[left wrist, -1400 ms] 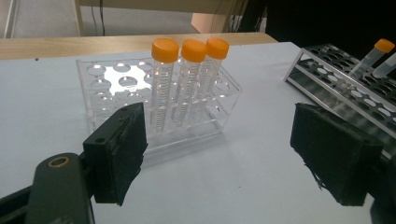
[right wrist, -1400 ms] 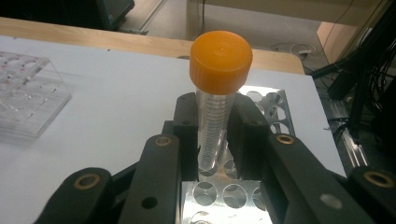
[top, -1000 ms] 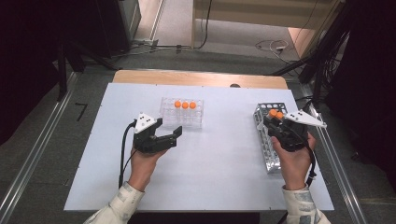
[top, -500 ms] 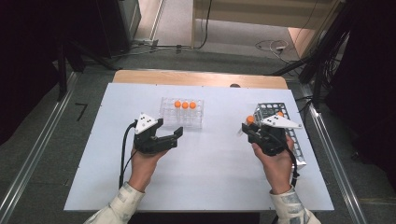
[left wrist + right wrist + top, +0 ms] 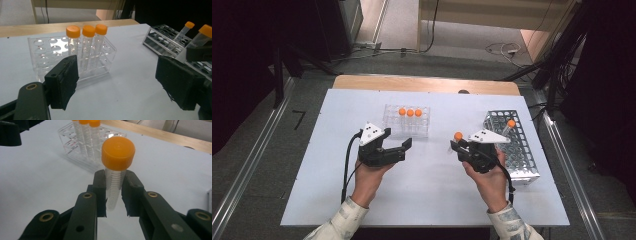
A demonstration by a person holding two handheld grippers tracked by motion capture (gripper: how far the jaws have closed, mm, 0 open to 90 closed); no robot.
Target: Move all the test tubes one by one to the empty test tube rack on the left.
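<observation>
On the white tabletop point(image 5: 427, 195) a metal rack point(image 5: 512, 145) stands at the right with one orange-capped tube, and a clear rack point(image 5: 407, 121) with three such tubes stands near the middle. The left hand-held gripper point(image 5: 404, 147) rests near the clear rack, jaws wide apart and empty. The right hand-held gripper point(image 5: 455, 145) is clamped on an orange-capped tube point(image 5: 115, 173), held upright above the tabletop between the two racks.
</observation>
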